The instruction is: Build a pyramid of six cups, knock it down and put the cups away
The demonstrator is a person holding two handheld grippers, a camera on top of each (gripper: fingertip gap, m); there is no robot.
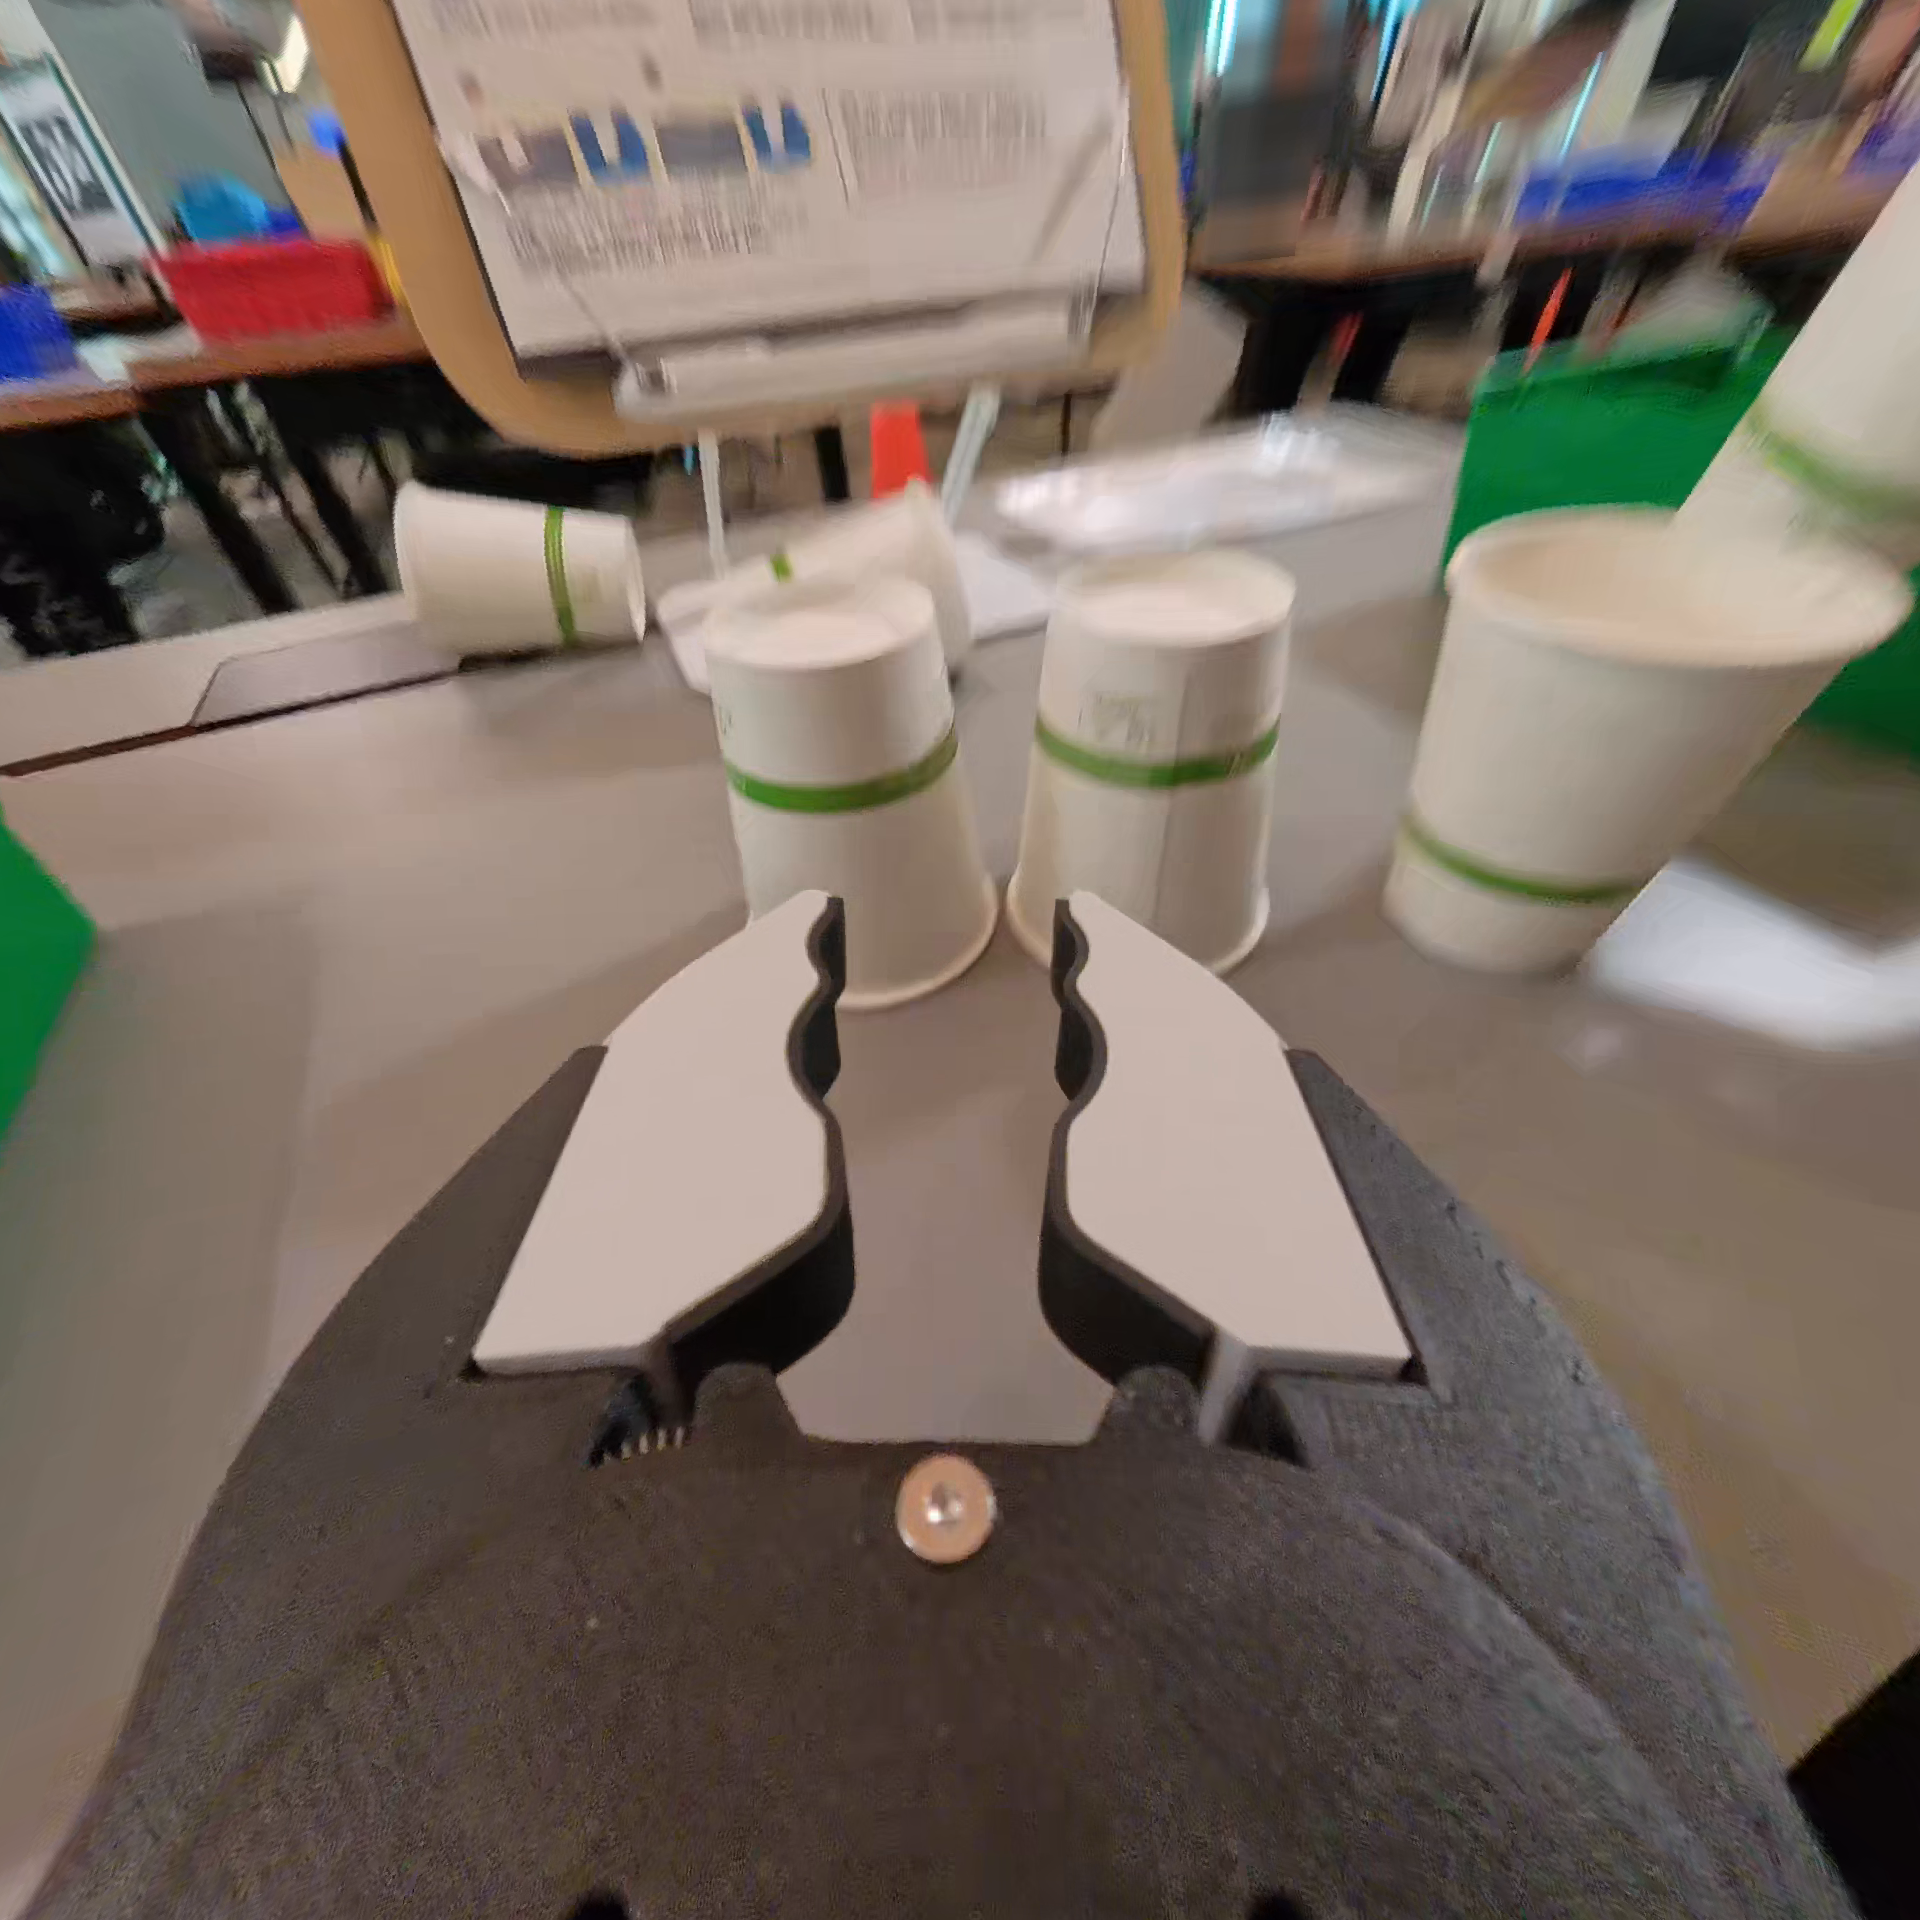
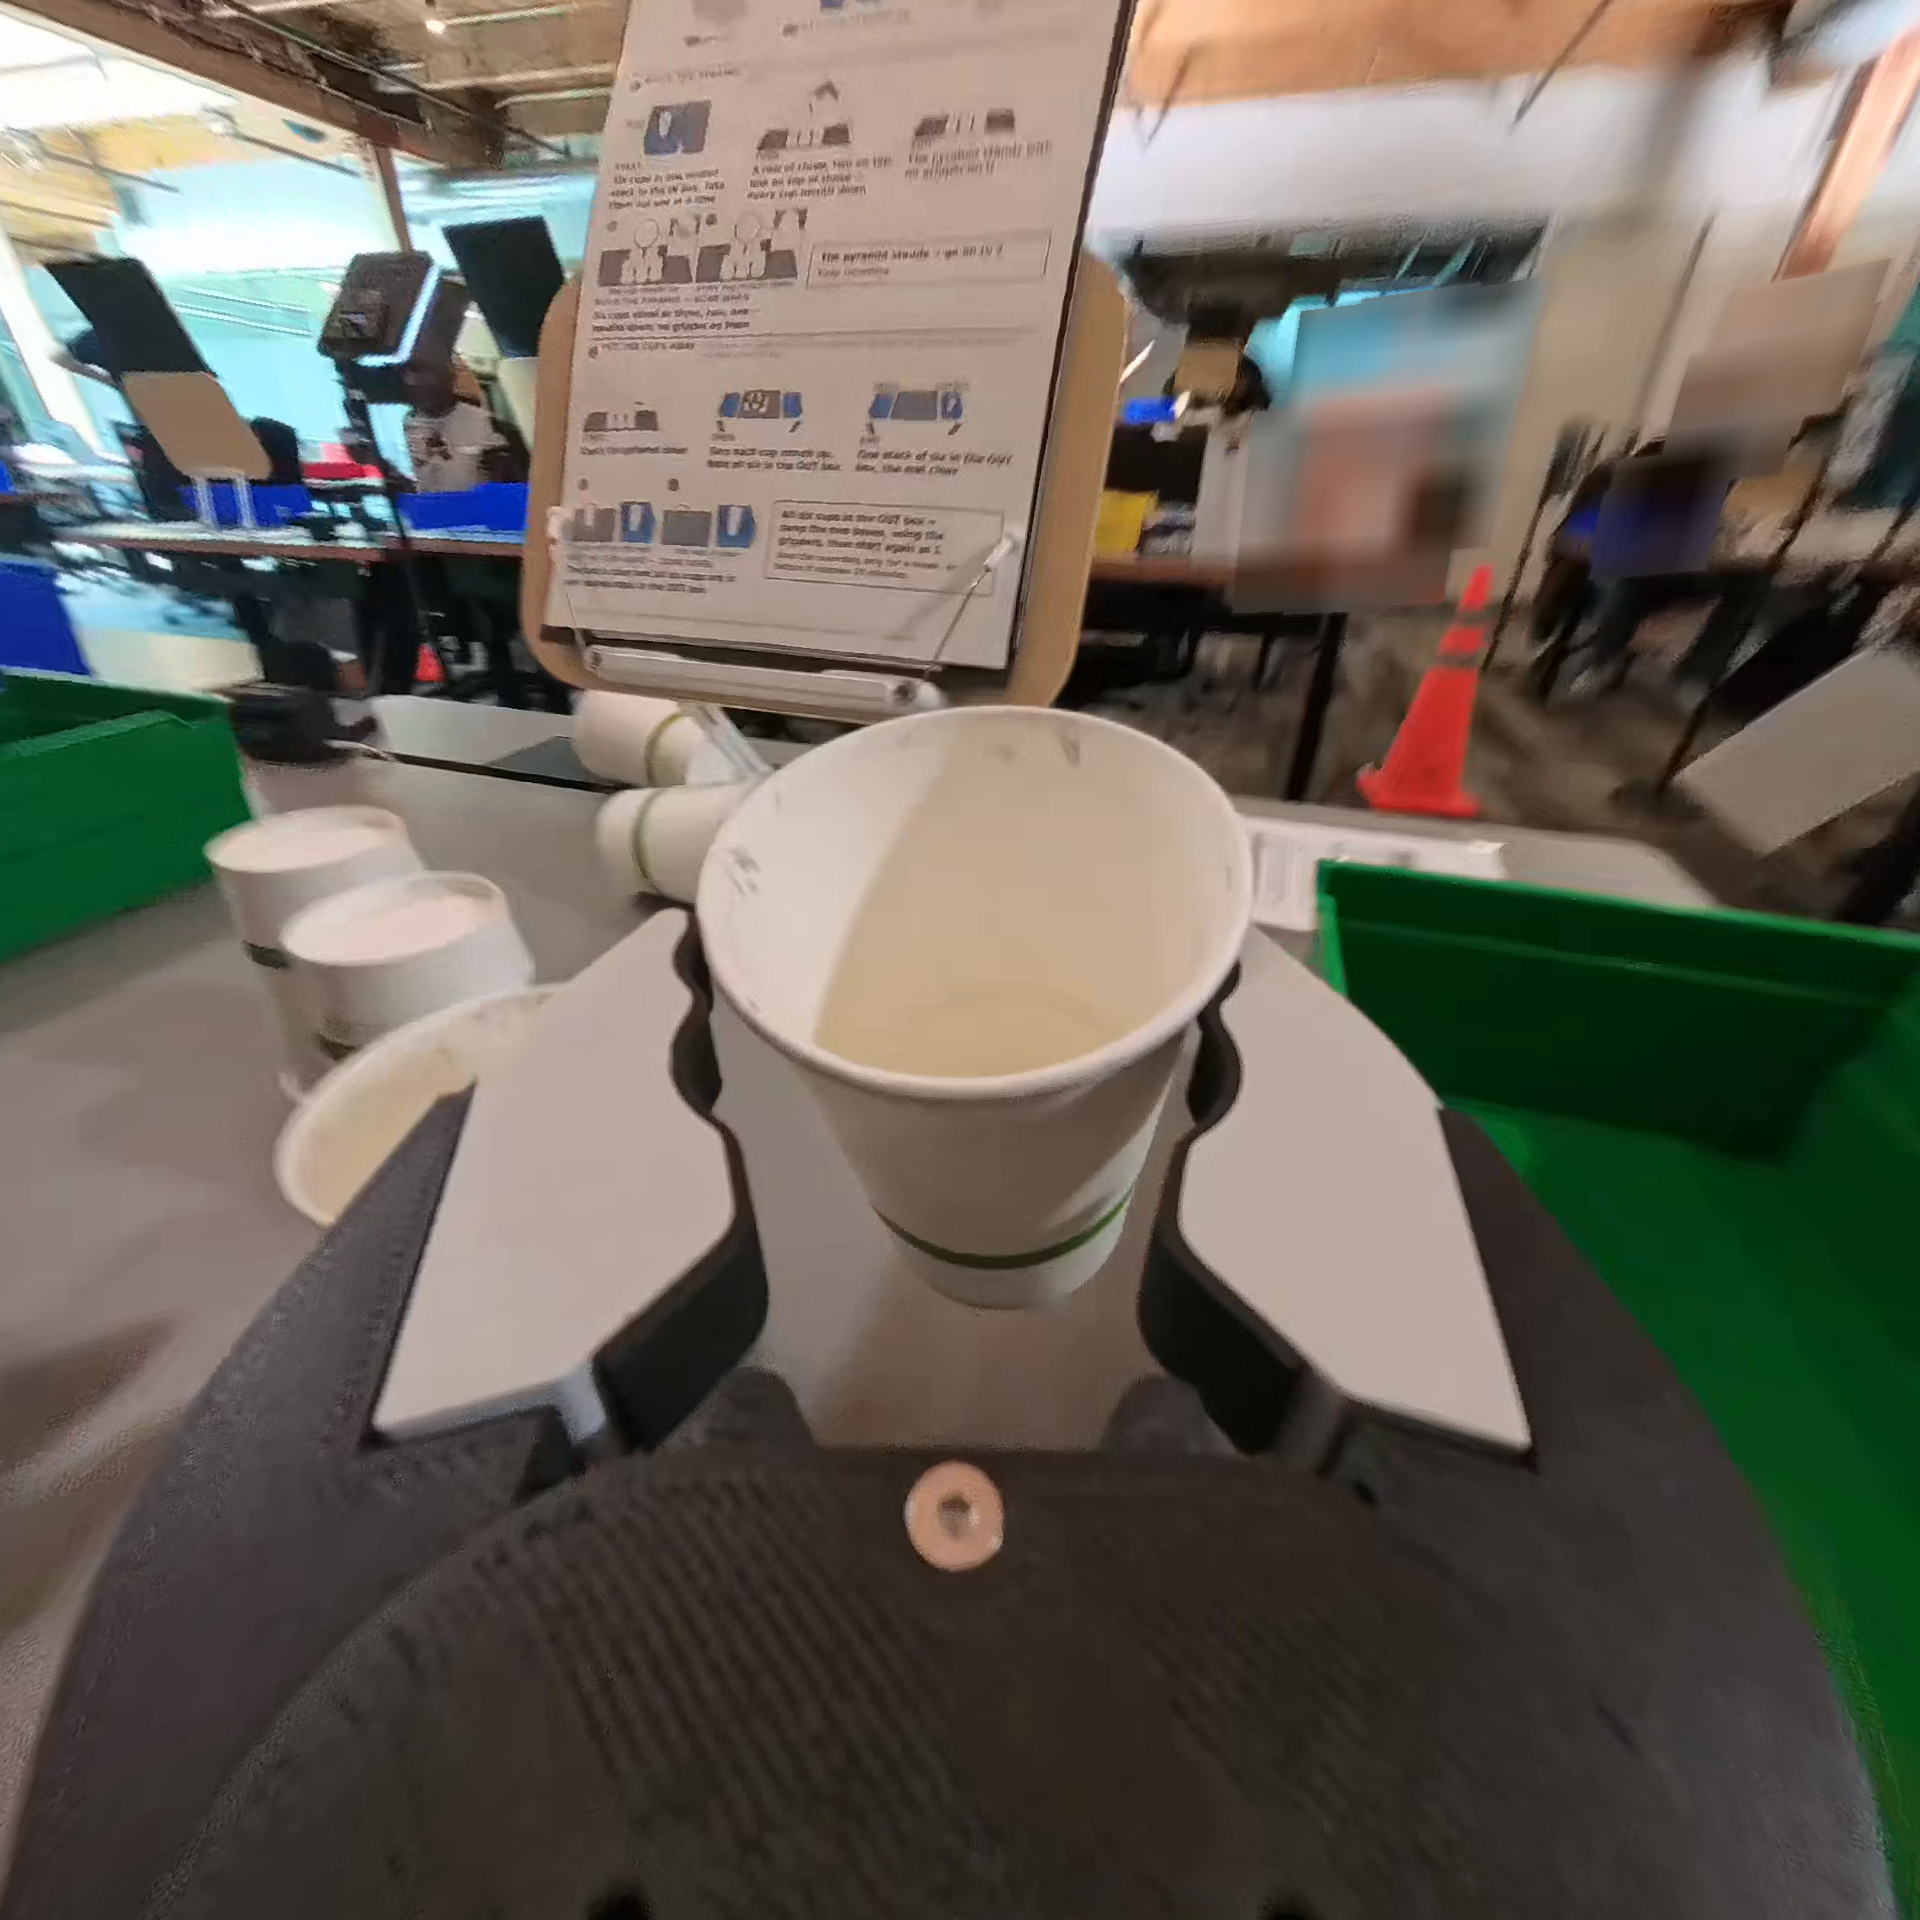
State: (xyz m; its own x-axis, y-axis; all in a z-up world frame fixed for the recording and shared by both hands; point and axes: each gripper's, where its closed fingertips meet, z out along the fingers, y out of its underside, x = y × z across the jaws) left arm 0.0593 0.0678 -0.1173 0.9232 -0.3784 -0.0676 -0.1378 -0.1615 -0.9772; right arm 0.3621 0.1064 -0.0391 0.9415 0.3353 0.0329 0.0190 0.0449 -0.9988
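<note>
My right gripper (image 2: 961, 982) is shut on a white paper cup with a green band (image 2: 966, 997), held mouth up above the grey table (image 2: 125, 1122). In the left wrist view this cup (image 1: 1839, 364) comes in tilted from the top right, just over an upright cup (image 1: 1600, 727). My left gripper (image 1: 948, 925) is open and empty, low over the table. Just beyond its fingertips stand two upside-down cups, one left (image 1: 852, 790) and one right (image 1: 1153, 758). They also show in the right wrist view (image 2: 405, 945), with the upright cup (image 2: 384, 1091) beside my left finger.
Two cups lie on their sides at the back (image 1: 520, 571) (image 1: 883, 551). A clipboard with a printed sheet (image 2: 831, 343) stands behind them. Green bins sit at the right (image 2: 1610, 1018) and left (image 2: 104, 810). An orange cone (image 2: 1439, 707) stands on the floor beyond.
</note>
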